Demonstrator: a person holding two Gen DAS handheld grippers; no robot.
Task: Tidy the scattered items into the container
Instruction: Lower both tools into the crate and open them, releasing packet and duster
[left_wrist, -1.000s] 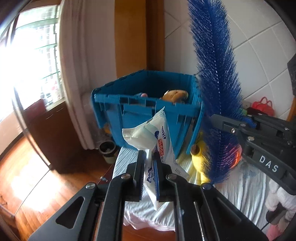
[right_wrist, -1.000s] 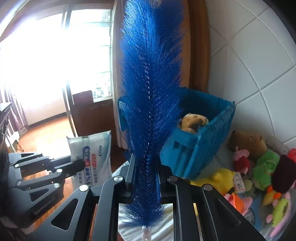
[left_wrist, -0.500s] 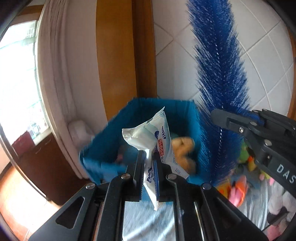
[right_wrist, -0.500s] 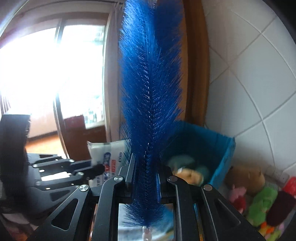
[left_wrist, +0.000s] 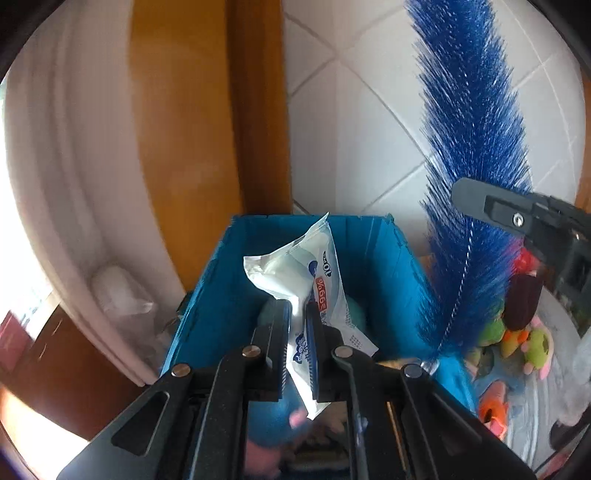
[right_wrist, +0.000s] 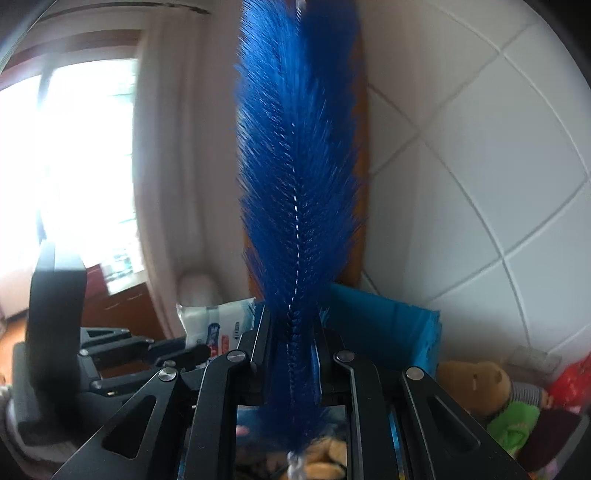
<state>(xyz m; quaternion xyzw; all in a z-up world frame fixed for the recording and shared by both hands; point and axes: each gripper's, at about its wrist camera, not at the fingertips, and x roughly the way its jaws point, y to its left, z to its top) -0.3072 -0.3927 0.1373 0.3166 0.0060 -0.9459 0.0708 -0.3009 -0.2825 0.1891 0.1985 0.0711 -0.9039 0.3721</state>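
The left gripper (left_wrist: 297, 345) pinches a white wipes packet (left_wrist: 308, 275), printed "99%" and "10", above the open blue crate (left_wrist: 236, 280). The right gripper (right_wrist: 291, 343) clamps an upright blue bristle brush (right_wrist: 295, 166) just beside the crate, near plush toys (right_wrist: 476, 380).

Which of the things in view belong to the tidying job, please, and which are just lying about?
Job: left gripper holding wipes packet; right gripper holding blue brush; blue crate; soft toys.
Just there: curtain, tiled wall.
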